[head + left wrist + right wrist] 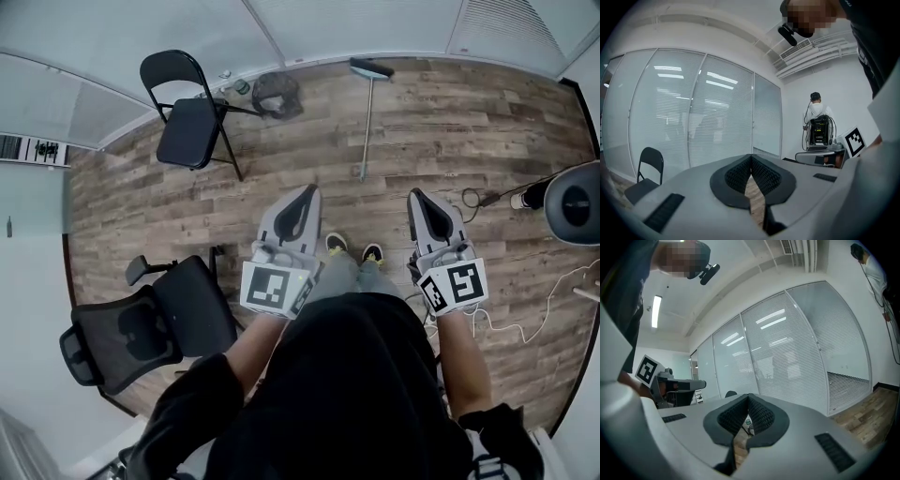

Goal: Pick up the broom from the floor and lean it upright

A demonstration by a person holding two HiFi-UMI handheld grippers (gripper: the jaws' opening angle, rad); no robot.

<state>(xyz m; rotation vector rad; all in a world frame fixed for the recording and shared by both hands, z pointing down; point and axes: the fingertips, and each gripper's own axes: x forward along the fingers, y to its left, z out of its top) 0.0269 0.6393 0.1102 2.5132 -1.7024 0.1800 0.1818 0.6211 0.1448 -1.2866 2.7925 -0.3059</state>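
- Out on the wood floor (450,122), ahead of the person's shoes, the broom (367,117) lies flat, well apart from both grippers. Its head is up against the far wall and the handle end points back at the person.
- The left gripper (307,193) and right gripper (416,195) are held out about level at waist height. The fingers (736,176) of each are pressed together with nothing between them.
- The step in hand looks like the approach, and I'd walk up to the near end of the handle first.
- The fingers need spreading before the reach down.
- A thin round handle could roll, so I'd pinch it squarely across its width.
- One gripper low on the handle and the other further along should keep it from swinging as it tips up.
- The bare wall by the broom head looks the likeliest place to lean it, clear of the folding chair (190,122).
- Neither gripper view shows the broom; both look at the blinds and glass walls.
- The broom head is small and far off, so I can't tell which way its bristles face.
- The dark object beside the folding chair is too unclear to name.
- The person's body hides the floor right below them.
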